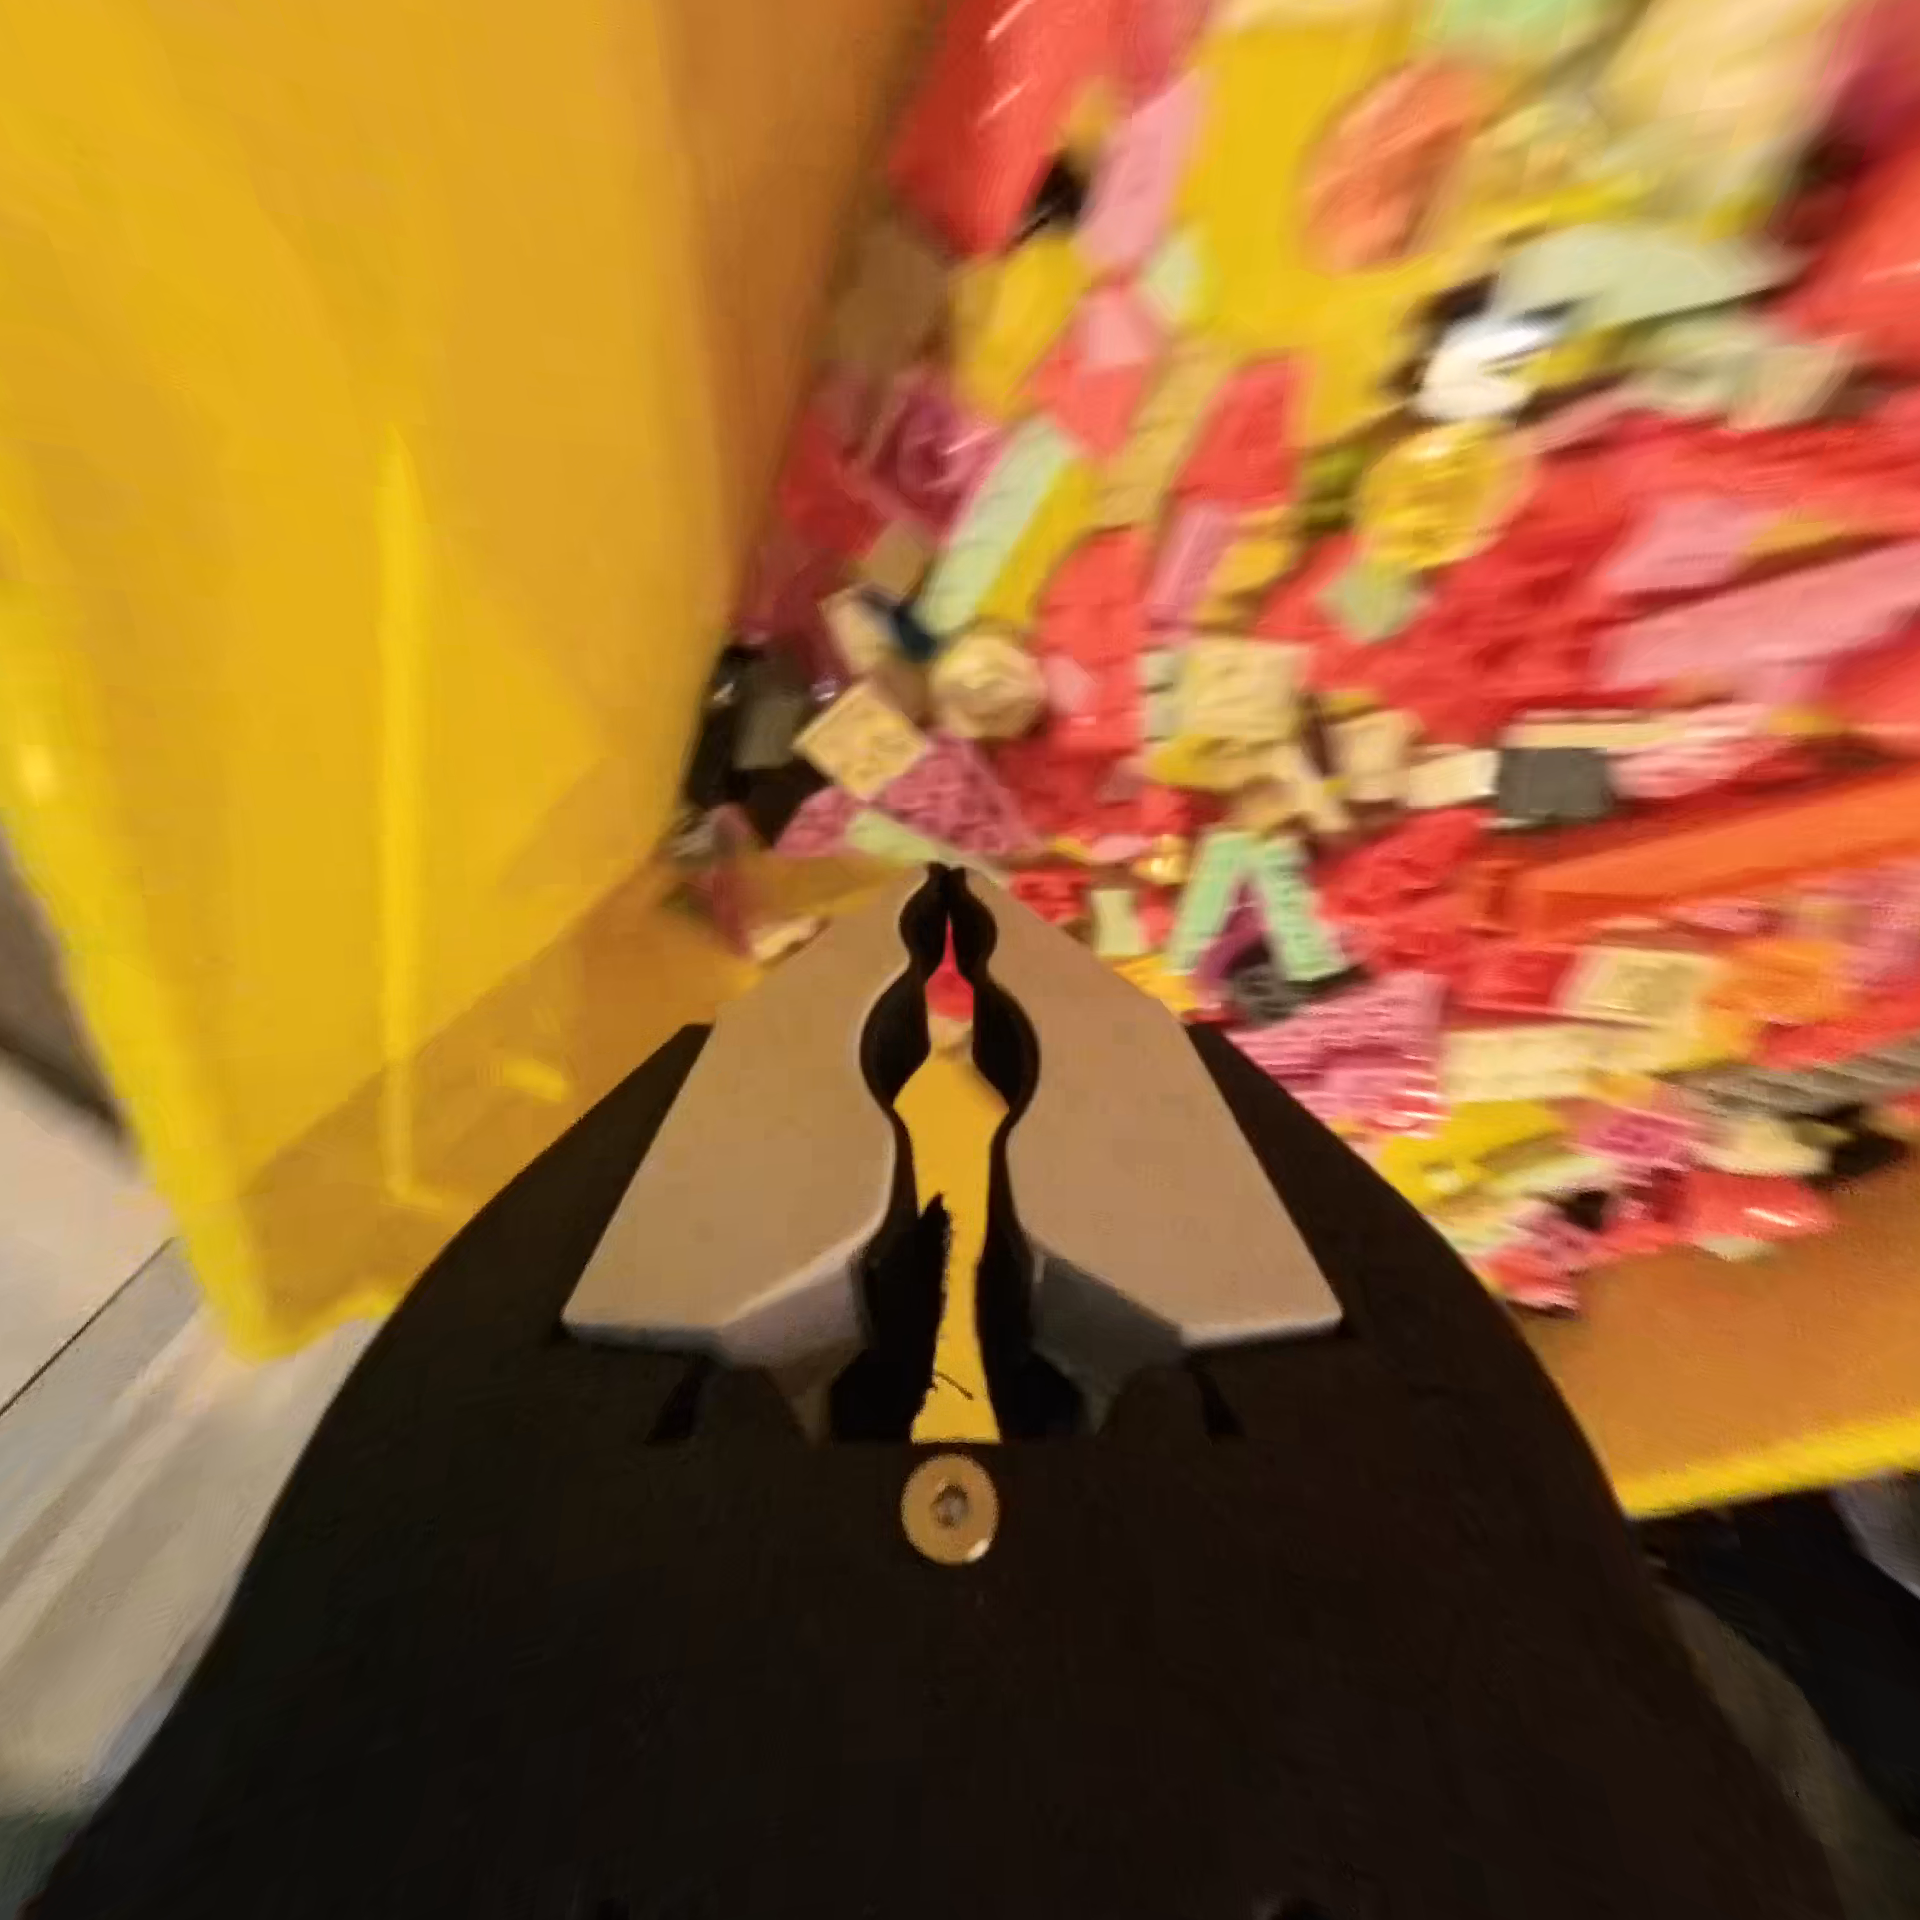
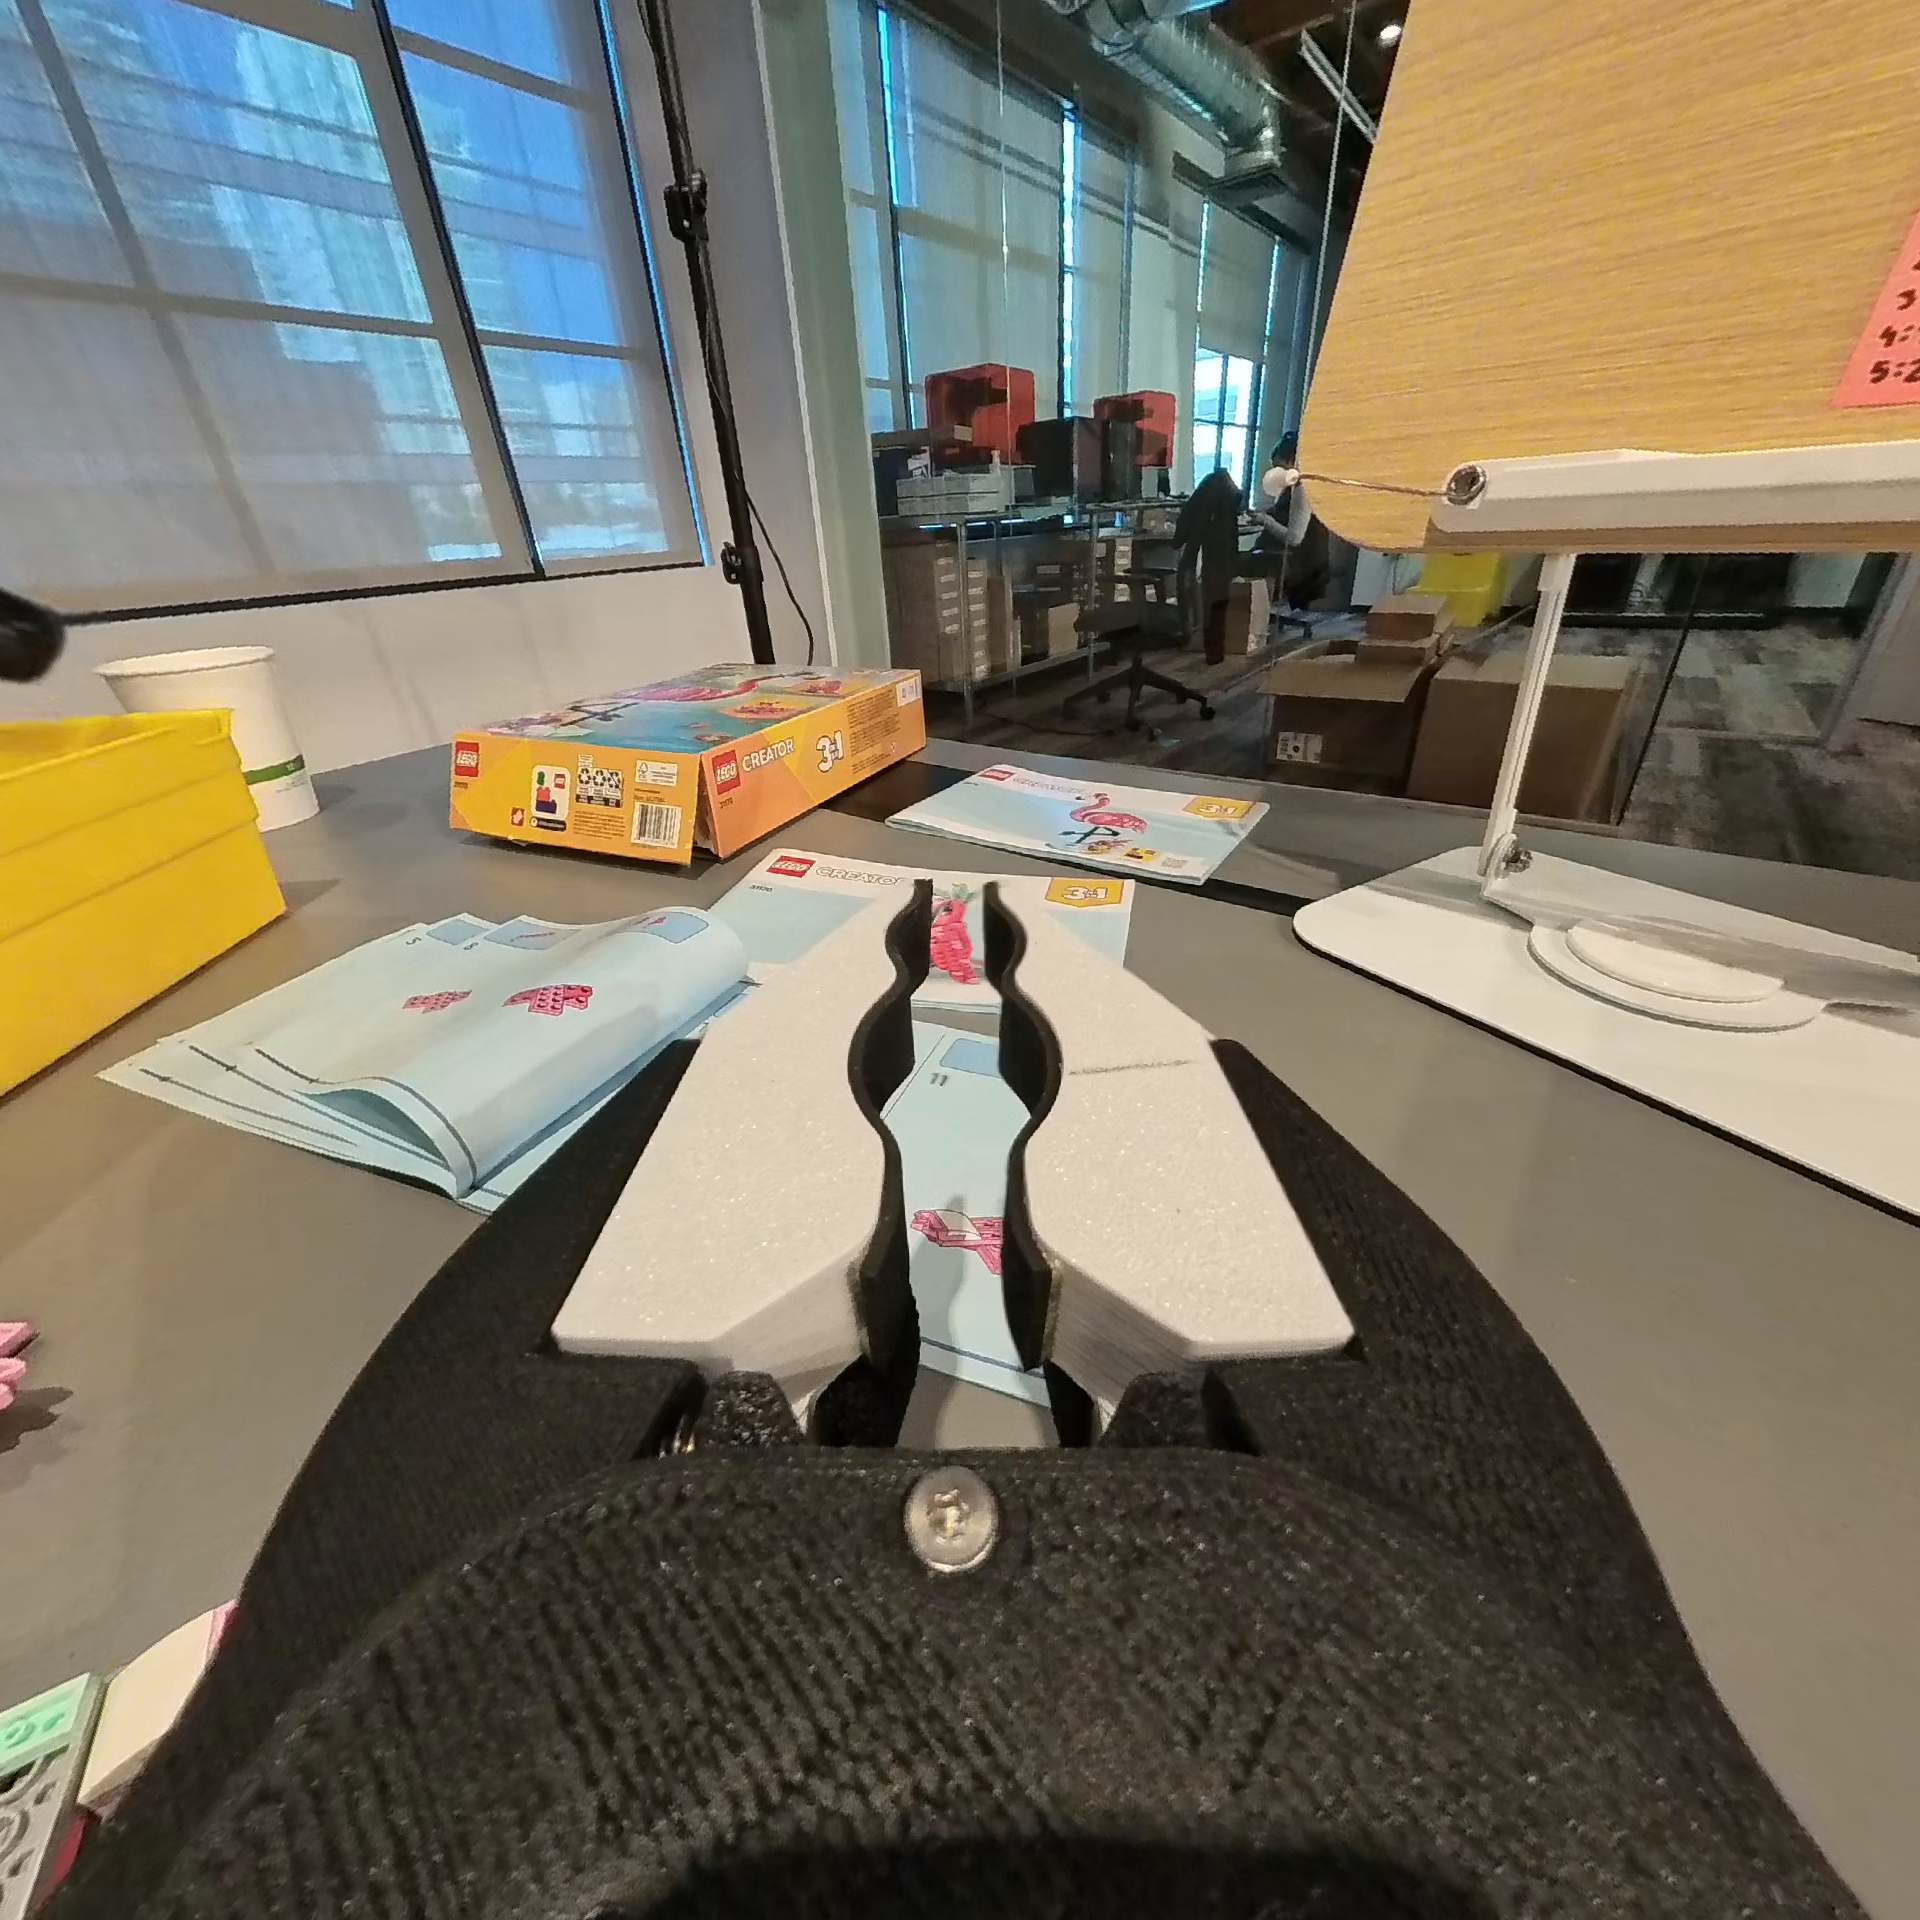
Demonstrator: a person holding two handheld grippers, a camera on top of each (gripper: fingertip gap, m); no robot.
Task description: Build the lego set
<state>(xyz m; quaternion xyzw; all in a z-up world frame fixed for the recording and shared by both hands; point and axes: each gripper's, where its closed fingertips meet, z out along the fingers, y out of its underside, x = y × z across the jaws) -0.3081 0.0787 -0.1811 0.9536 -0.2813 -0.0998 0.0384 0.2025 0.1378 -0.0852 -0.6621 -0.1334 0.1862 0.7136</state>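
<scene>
The left wrist view is blurred by motion. My left gripper (image 1: 943,883) is inside a yellow bin (image 1: 364,520), just above a pile of loose bricks (image 1: 1403,675) in red, pink, mint, cream and black. Its fingertips meet, and I see nothing clamped between them. My right gripper (image 2: 956,894) hovers low over the grey table (image 2: 1351,1299), above an open instruction booklet (image 2: 416,1029) and a closed one (image 2: 821,894). Its jaws stand slightly apart with nothing between them.
An orange set box (image 2: 686,769) and a third booklet (image 2: 1081,821) lie farther back. The yellow bin (image 2: 104,862) and a paper cup (image 2: 229,717) stand at the left. A white stand base (image 2: 1558,966) carrying a wooden board (image 2: 1621,260) is at the right. Pink bricks (image 2: 10,1361) lie at the left edge. One gripper's finger ends stand about 50 cm off the other's.
</scene>
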